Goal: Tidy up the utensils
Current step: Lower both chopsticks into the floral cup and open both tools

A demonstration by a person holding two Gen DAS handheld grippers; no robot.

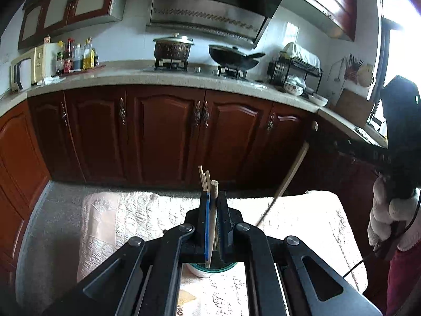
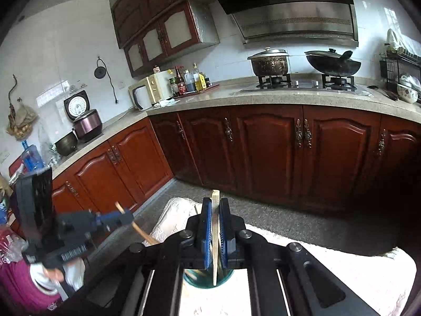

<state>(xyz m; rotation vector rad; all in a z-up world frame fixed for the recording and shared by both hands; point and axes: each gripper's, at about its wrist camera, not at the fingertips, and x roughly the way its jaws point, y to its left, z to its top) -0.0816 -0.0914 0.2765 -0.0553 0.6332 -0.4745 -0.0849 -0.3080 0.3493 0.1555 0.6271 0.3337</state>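
Note:
My left gripper (image 1: 213, 205) is shut on a pale wooden stick (image 1: 212, 226) whose lower end reaches into a green-rimmed cup (image 1: 210, 268) below the jaws. Other chopsticks (image 1: 204, 179) stand up behind the left finger. My right gripper (image 2: 215, 210) is shut on a flat wooden utensil handle (image 2: 215, 237) that also reaches down into the green cup (image 2: 208, 279). The left gripper also shows at the left of the right wrist view (image 2: 123, 217), shut on a wooden stick (image 2: 140, 230). In the left wrist view a thin long stick (image 1: 286, 181) slants toward the right gripper.
The cup stands on a table with a white quilted cloth (image 1: 131, 218). Dark red base cabinets (image 1: 168, 131) and a stone counter (image 1: 131, 79) with pot, wok, bottles and dish rack run behind. The gloved right hand (image 1: 386, 210) is at the right edge.

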